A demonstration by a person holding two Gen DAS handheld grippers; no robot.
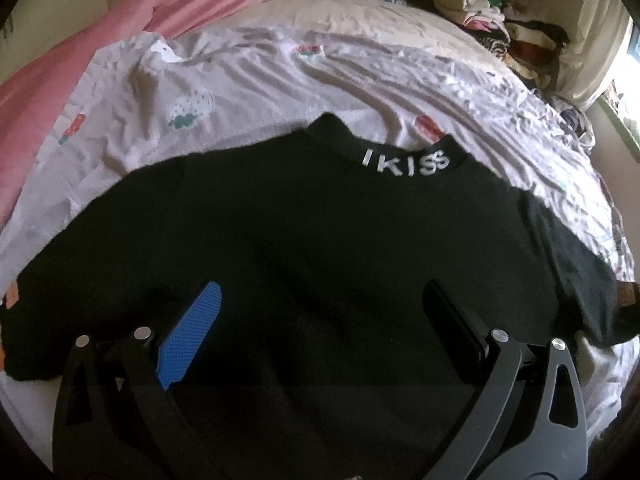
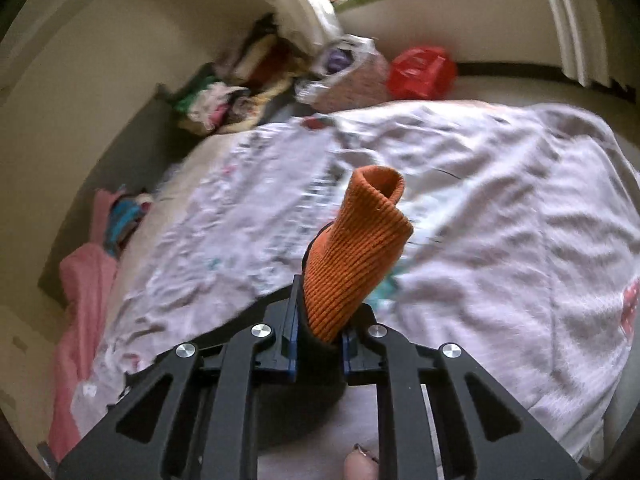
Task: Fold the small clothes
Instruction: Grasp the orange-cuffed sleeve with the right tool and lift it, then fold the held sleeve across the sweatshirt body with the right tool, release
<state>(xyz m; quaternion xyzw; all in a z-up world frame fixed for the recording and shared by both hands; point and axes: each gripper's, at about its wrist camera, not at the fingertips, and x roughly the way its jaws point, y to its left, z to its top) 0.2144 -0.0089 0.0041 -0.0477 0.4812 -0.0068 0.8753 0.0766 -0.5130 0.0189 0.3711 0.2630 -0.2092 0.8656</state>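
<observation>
A black sweater [image 1: 304, 240] is spread flat on the bed sheet [image 1: 260, 76], its "IKISS" collar [image 1: 404, 162] at the far end from the left gripper [image 1: 320, 340]. That gripper is held wide open just above the sweater's lower body, with nothing between its jaws. The long axis of the body is judged to run from the hem near the gripper up to the collar, with the sleeves spread to either side of the collar line.

The right gripper [image 2: 320, 340] is clamped on an orange ribbed cuff [image 2: 356, 256], black cloth showing just beneath it between the jaws. The cuff sticks up and away from the gripper, its rolled open end at the top. It is taken to be the sweater's sleeve end, though that link cannot be confirmed.

A risk is seen here: the thick knit is pinched only at its base, so it could slip out if the sleeve is pulled. With the left gripper pressing on nothing, the body could be dragged askew across the sheet.
</observation>
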